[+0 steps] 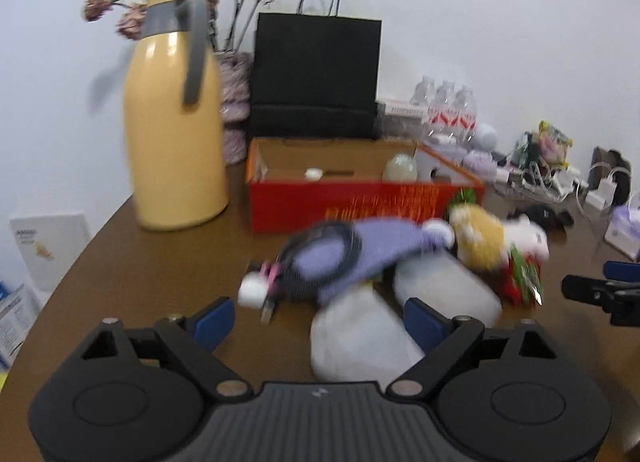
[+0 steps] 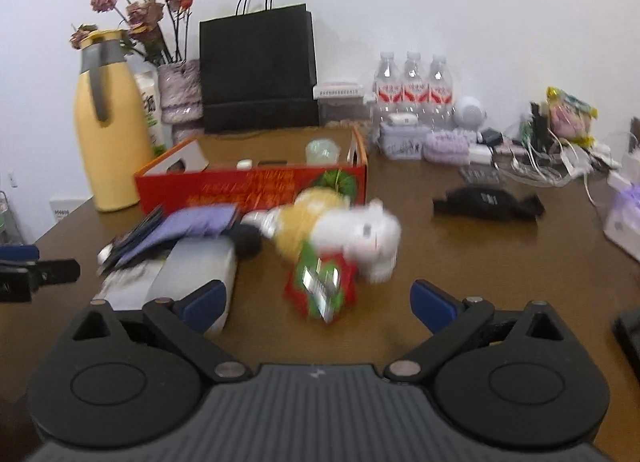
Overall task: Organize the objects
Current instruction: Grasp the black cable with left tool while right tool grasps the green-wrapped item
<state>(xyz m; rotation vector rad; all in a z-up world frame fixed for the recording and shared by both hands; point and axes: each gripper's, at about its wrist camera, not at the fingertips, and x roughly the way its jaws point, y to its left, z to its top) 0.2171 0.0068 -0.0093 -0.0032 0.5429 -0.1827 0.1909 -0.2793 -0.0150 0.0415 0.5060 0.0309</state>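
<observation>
A pile of loose objects lies on the brown table before an open red cardboard box [image 1: 360, 198] [image 2: 256, 186]. The pile holds a purple cloth pouch [image 1: 360, 254] [image 2: 200, 222], a coiled black cable with a white plug [image 1: 256, 290], two white packets [image 1: 360, 338] [image 2: 192, 270], a yellow-and-white plush toy [image 1: 488, 242] [image 2: 344, 230] and a red-and-green snack packet [image 1: 520, 282] [image 2: 320, 286]. My left gripper [image 1: 320, 320] is open and empty, just short of the pile. My right gripper [image 2: 320, 302] is open and empty, near the snack packet.
A yellow thermos jug [image 1: 172, 122] [image 2: 108, 130] stands at the left by a vase of dried flowers [image 2: 180, 90]. A black paper bag [image 1: 316, 74] [image 2: 260, 66], water bottles [image 2: 412, 86], chargers and a black strap [image 2: 488, 202] are further back and right.
</observation>
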